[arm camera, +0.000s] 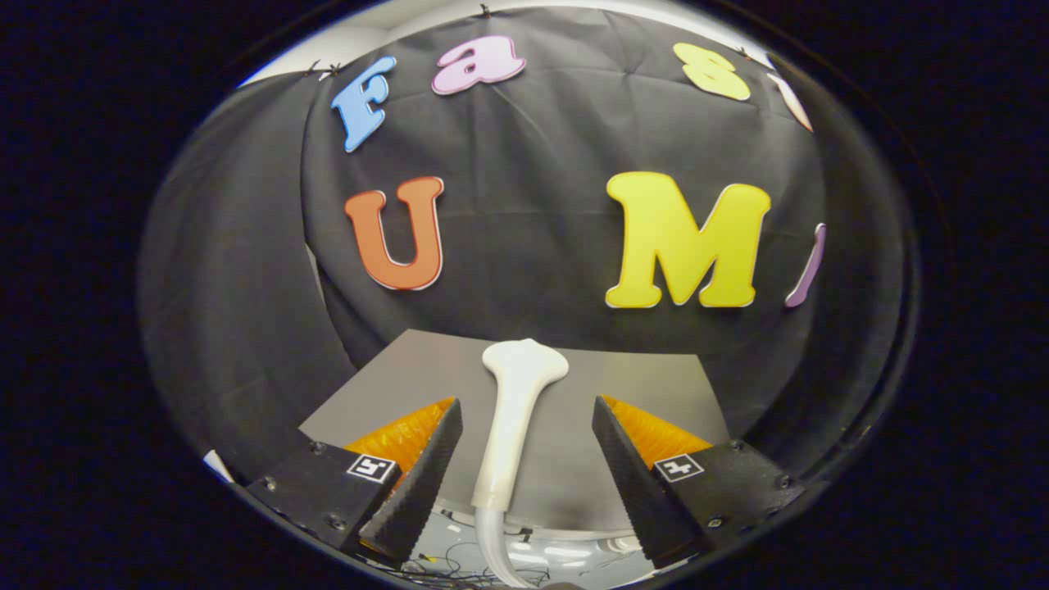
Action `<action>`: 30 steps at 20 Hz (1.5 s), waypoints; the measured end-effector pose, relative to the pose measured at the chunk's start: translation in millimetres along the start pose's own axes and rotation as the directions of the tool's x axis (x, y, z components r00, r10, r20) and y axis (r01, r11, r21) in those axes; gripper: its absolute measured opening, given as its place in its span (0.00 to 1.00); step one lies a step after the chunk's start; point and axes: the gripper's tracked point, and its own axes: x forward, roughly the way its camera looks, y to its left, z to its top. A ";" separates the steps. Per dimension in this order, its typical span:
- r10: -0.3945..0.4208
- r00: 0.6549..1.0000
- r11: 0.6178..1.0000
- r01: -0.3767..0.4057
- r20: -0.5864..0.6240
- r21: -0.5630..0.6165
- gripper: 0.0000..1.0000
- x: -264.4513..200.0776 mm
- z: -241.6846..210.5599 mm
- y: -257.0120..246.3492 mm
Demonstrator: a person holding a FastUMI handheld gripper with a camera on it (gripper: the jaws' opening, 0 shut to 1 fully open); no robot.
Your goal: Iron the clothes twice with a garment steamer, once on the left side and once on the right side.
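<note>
Backdrop: black cloth wall [533, 205] closes off the booth behind everything, draped in soft folds
Surface: grey table [656, 385] runs from just ahead of the fingers back to the foot of the cloth; its bare top carries nothing but the steamer
Steamer: white steamer [515, 410] lies on the table lengthwise, pointing away from the camera, its flared head near the far edge of the table and its slim handle coming back toward the fingers
Hose: pale hose [490, 541] leaves the near end of the handle and curves down out of sight below the table edge
Gripper: gripper [524, 459] is spread wide, one finger on each side of the steamer handle; both fingers stand apart from it, with clear gaps, so nothing is pinched
Clothes: no garment can be made out on the table or against the cloth
Below the table: loose cables [459, 565] and pale clutter lie under the near edge, too blurred to name further
Progress: judged from this, the task is at its very start; the steamer is not yet grasped, and neither the left nor the right pass has begun
Left to do: close on the handle, lift the steamer, then make both passes over the clothes
</note>
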 end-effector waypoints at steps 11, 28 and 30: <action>-0.072 0.964 0.995 0.087 -0.255 0.048 0.91 106.1 -33.0 -3.6; -0.031 0.959 0.989 0.070 -0.280 0.130 0.46 118.3 -32.9 0.6; -0.014 0.977 0.989 0.045 -0.214 0.139 0.46 99.7 -16.8 0.2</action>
